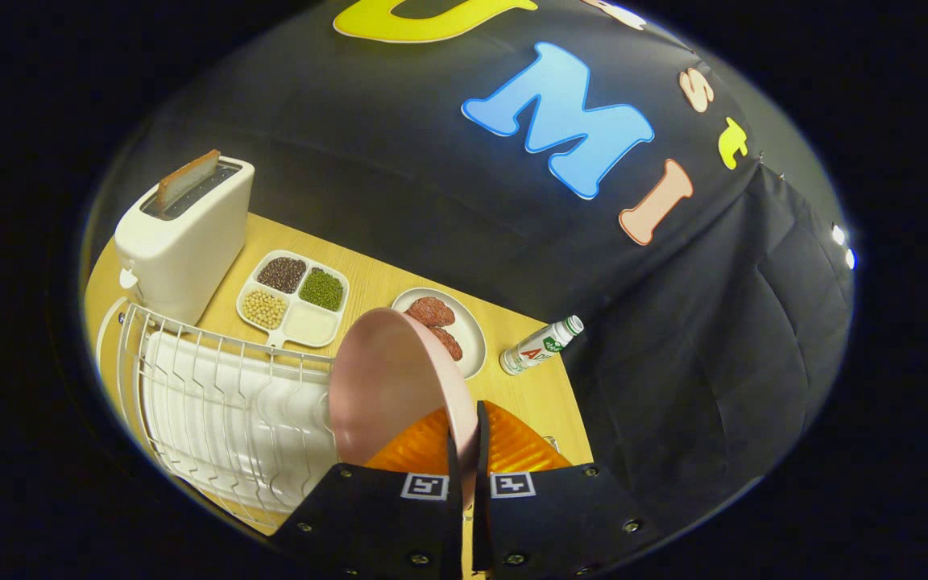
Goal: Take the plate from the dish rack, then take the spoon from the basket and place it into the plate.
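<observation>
- Nearest to us is the gripper [466, 451], its two fingers drawn close together with only a thin slot between them, and the rim of the pink plate [387, 387] sits in that slot, so we read both fingers as clamped on the plate's edge.
- The plate stands on edge, its face turned toward the rack side, and rises just ahead of the fingers, above the wooden table [528, 387].
- Behind the fingertips we see a ribbed orange object [512, 447]; we cannot tell what it is.
- To the left of the plate lies the white wire dish rack [222, 403], its slots near the plate's lower edge; whether the plate touches the wires we cannot tell.
- Beyond the rack stands a white toaster [182, 234] with a slice of bread [188, 177] sticking out of its slot.
- Between the toaster and the plate sits a four-part tray [296, 300] holding dark beans, green beans, pale beans and one pale compartment.
- Just beyond the plate is a white dish [468, 334] with reddish-brown pieces of food [432, 312].
- A small bottle [542, 346] lies on its side near the table's right edge, close to the dark cloth wall.
</observation>
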